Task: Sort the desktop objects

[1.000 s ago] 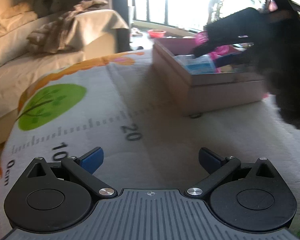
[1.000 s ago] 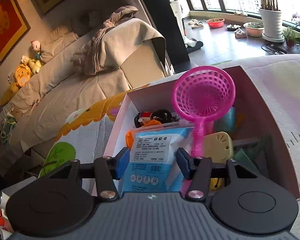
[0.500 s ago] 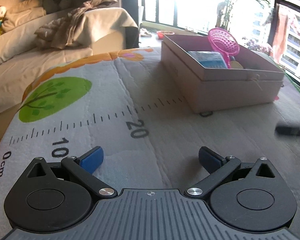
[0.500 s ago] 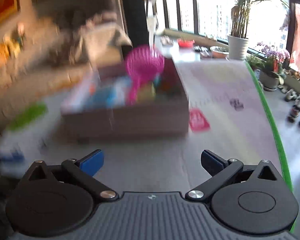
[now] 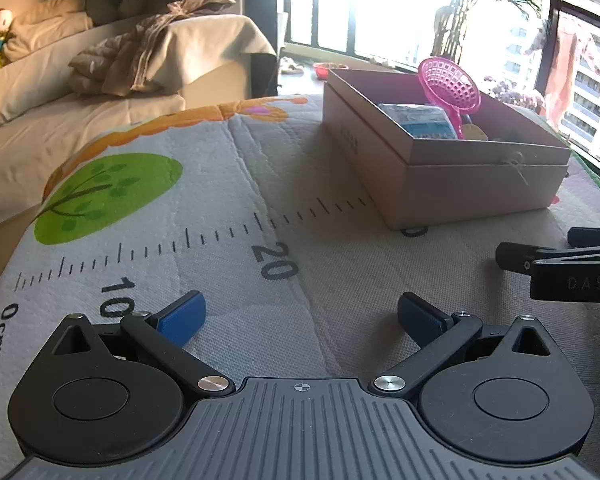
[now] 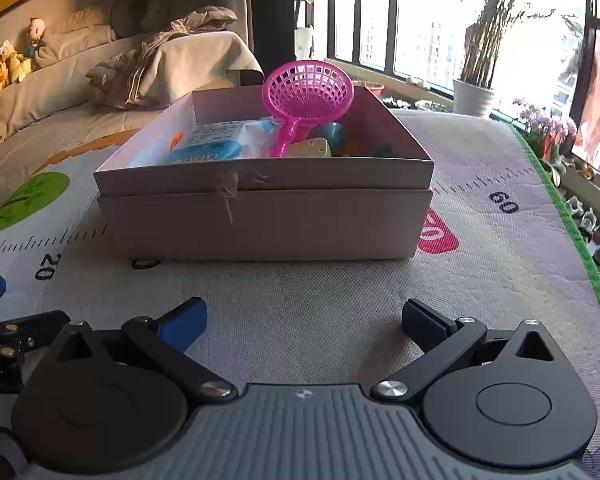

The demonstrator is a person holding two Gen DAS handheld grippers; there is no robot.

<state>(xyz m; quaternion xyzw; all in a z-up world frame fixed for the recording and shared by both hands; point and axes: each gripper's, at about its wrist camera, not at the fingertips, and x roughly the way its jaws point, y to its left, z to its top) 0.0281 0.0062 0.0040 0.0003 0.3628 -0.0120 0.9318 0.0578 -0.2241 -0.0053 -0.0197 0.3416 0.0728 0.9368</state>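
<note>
Right wrist view shows my right claw (image 6: 304, 320) spread wide and empty over the printed mat (image 6: 340, 300), low in the frame. Upper centre sits the pink box (image 6: 268, 216), already holding a pink strainer (image 6: 308, 92), a blue wipes pack (image 6: 216, 146) and other small toys. My left claw (image 5: 300, 316) is released too, gripping nothing. I see nothing loose on the mat, so I judge sorting nearly done.
</note>
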